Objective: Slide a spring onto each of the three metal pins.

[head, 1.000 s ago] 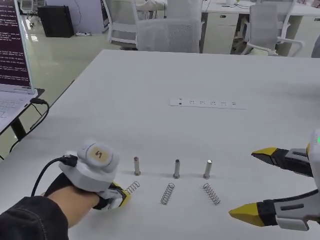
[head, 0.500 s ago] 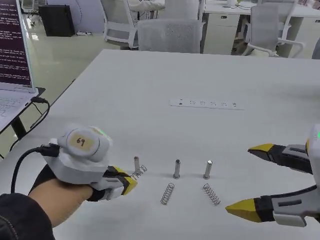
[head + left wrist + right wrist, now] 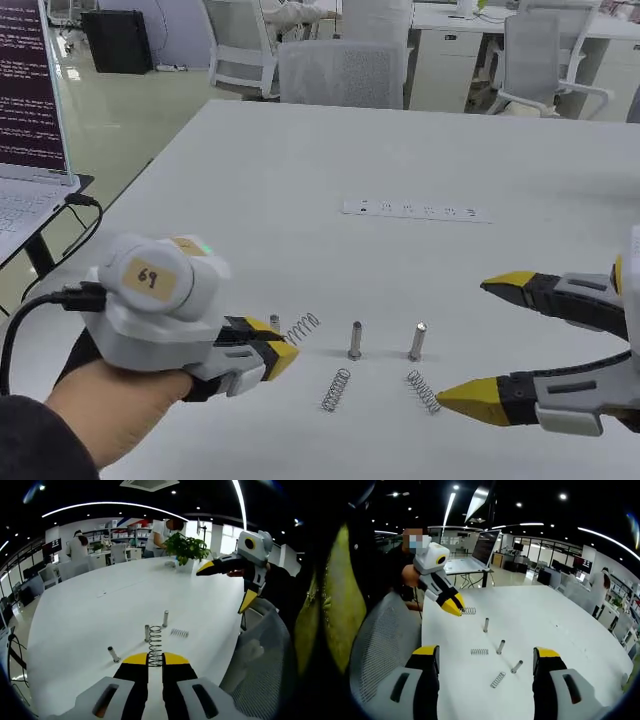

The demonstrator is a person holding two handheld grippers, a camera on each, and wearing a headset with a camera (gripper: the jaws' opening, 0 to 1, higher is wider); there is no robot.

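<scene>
At the lower left of the head view, the left gripper (image 3: 280, 352), jaws pressed narrow on one end of a spring (image 3: 302, 326), lifted off the white surface (image 3: 400, 160) and pointing up and to the right in the frame. Gripped at the end, probably to leave the other, open end free for going over a pin top. Just behind the yellow tips, the left pin (image 3: 275, 322), half hidden; to its right the middle pin (image 3: 355, 340) and the right pin (image 3: 418, 341), upright, all three bare. Lower in the frame, flat on the surface, a second spring (image 3: 337, 389) and a third spring (image 3: 422, 391). In the left gripper view, the held spring straight out from between the jaws, its far end beside a pin in the frame, not over it. Judging from this, no spring threaded yet; needing next a turn toward upright above the pin, with care, since easily sprung out of so thin a grip. At the right edge of the head view, the right gripper (image 3: 460, 341), jaws spread wide around nothing, above the surface and apart from the pins, presumably out of the way and ready for the third spring.
</scene>
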